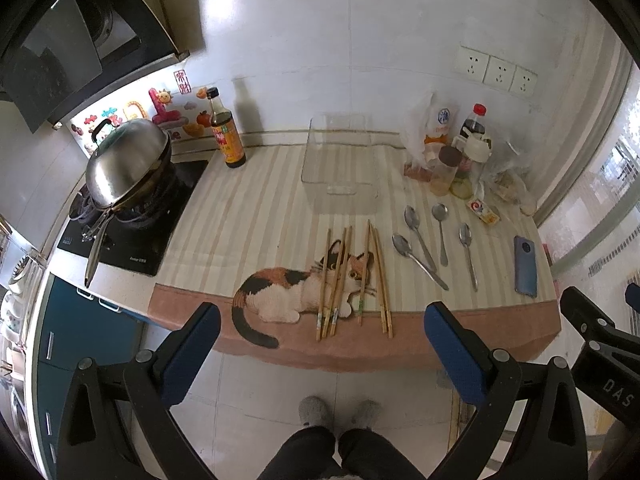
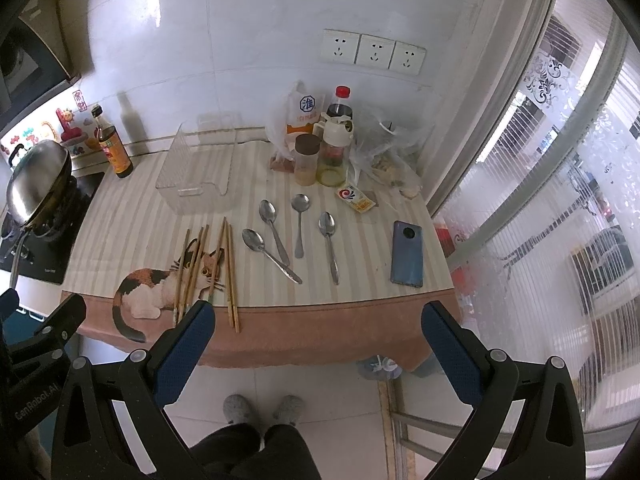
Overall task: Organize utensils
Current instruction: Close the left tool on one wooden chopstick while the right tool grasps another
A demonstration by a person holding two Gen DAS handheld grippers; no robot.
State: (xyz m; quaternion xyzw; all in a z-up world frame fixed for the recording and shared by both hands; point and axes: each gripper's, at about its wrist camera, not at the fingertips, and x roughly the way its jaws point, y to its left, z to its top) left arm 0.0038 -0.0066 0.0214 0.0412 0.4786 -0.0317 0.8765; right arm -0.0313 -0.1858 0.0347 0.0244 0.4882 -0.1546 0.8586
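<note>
Both the left gripper (image 1: 322, 344) and right gripper (image 2: 318, 340) gaped wide, empty, below the chopsticks (image 1: 352, 280); the neighbouring arm at lower left read "GenRobot.AI".

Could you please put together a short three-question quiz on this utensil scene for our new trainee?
1. How many spoons lie on the table?
2. True or false: the clear container already holds chopsticks.
3. The phone lies: A) left of the chopsticks, B) right of the spoons, C) inside the container.

Key: 1. Four. 2. False; it is empty. 3. B.
</note>
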